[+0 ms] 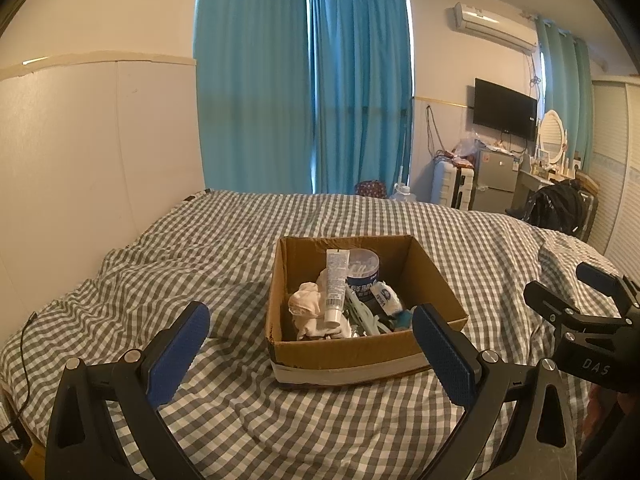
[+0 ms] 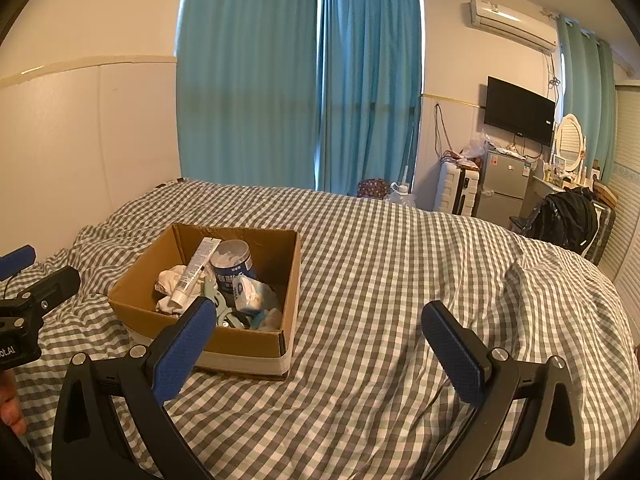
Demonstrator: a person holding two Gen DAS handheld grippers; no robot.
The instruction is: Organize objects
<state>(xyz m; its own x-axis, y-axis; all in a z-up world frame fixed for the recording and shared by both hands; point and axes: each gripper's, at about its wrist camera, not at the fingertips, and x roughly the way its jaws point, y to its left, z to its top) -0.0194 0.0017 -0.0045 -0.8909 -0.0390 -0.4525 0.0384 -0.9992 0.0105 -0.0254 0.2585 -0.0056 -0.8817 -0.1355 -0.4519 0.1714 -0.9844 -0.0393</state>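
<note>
An open cardboard box (image 1: 352,354) stands on the checked bed, also in the right wrist view (image 2: 244,344). It holds a white tube (image 1: 335,288), a blue round tub (image 1: 362,276), a crumpled white cloth (image 1: 306,306), a small tissue pack (image 1: 386,298) and pale blue plastic pieces. My left gripper (image 1: 310,316) is open and empty, just in front of the box. My right gripper (image 2: 318,316) is open and empty, to the right of the box, over bare bedding. It also shows at the right edge of the left wrist view (image 1: 576,292).
The grey-and-white checked bedcover (image 2: 400,260) lies wrinkled, with a wall panel on the left. Teal curtains (image 1: 304,100) hang behind the bed. A suitcase, a small fridge (image 2: 504,188), a TV, a dresser and a black bag stand at the far right.
</note>
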